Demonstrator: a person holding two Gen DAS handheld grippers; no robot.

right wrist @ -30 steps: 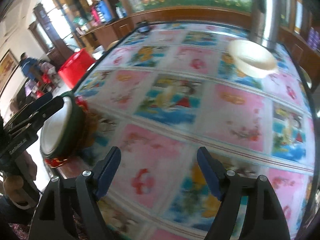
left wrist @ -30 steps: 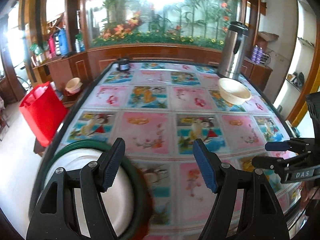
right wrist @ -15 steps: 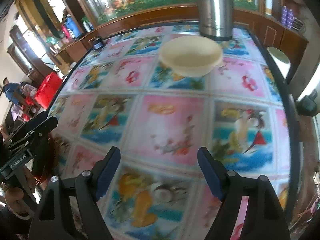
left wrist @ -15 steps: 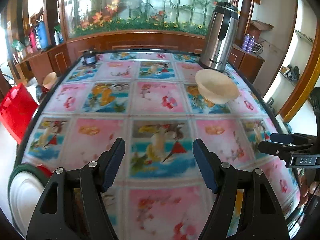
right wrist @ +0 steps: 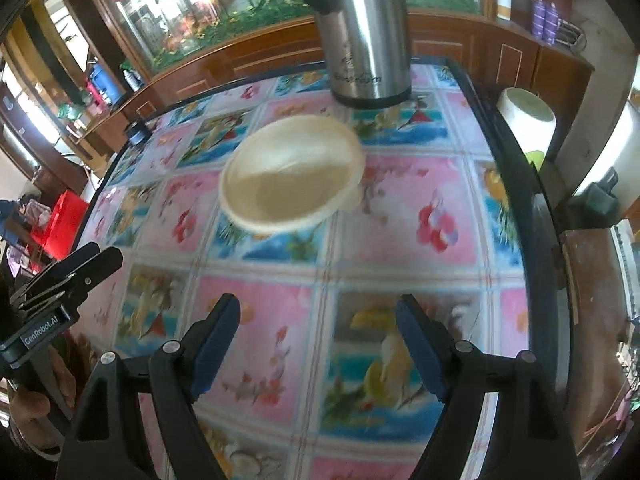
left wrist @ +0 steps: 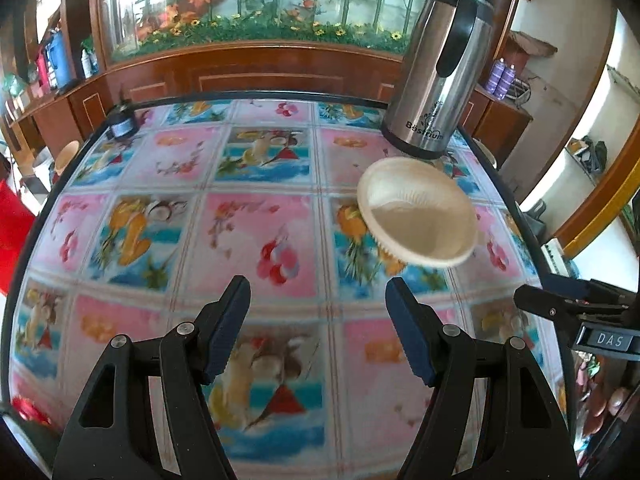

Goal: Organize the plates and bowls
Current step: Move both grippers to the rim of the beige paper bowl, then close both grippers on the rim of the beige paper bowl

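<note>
Bowl (left wrist: pixel 416 216) sits empty beside flask (left wrist: pixel 438 68); both grippers' fingers (left wrist: pixel 228 328) spread, nothing between.

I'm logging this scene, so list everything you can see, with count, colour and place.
bowl: one, cream, on the table in front of the flask, empty.
flask: one, steel with black handle, far right of the table.
jar: one, dark, far left corner of the table.
table: one, pink and blue picture cloth, black rim.
tub: one, white, beyond the table's right edge.
left tool: one, black with blue pads, open, empty.
right tool: one, the same, open, empty.
</note>
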